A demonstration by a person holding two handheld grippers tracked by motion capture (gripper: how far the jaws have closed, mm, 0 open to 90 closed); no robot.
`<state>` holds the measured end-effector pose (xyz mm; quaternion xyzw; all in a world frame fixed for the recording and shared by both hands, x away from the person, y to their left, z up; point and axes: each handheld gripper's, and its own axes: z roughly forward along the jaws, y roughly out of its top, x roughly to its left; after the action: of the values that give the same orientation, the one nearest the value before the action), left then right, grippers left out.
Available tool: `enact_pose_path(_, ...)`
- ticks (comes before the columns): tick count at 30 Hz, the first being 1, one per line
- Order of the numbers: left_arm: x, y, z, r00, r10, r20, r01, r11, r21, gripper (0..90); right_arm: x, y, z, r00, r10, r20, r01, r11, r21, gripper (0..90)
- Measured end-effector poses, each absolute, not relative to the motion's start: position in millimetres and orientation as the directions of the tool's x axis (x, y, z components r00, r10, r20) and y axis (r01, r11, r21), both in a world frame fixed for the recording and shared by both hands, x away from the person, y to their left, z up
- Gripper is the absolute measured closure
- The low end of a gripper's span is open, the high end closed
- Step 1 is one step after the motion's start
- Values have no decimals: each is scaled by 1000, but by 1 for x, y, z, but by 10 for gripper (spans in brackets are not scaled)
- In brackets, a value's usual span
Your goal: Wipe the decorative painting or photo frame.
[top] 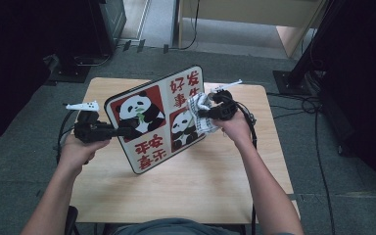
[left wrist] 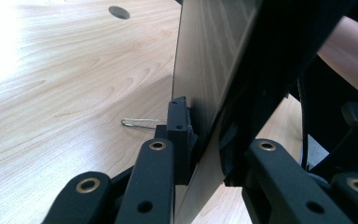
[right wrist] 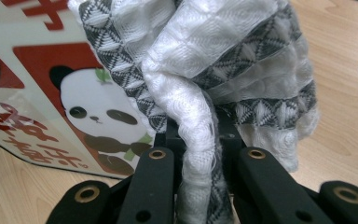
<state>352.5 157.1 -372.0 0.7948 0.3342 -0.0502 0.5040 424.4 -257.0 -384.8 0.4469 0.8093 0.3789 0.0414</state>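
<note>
White cloth (right wrist: 223,70) between right tongs (right wrist: 200,135) (clamped)

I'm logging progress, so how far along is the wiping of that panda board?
Done: the left tongs are clamped on the panda board, holding it tilted up off the table. In hand: the right tongs grip a grey-and-white cloth against the board's right edge. Left: how much of the face remains to wipe can't be told.

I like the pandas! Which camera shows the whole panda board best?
The high view: the white-and-red rectangular panda board shows whole there, tilted above the wooden table. The right gripper view shows one panda corner behind the grey-and-white woven cloth. The left gripper view shows its edge, clamped.
</note>
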Motion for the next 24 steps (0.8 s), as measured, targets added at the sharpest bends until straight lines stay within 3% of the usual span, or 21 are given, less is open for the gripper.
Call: enact_pose_path(24, 352, 157, -372, 776, 477, -414, 578, -273, 769, 785, 415, -264, -434, -586, 759, 285, 724, 333, 604, 820)
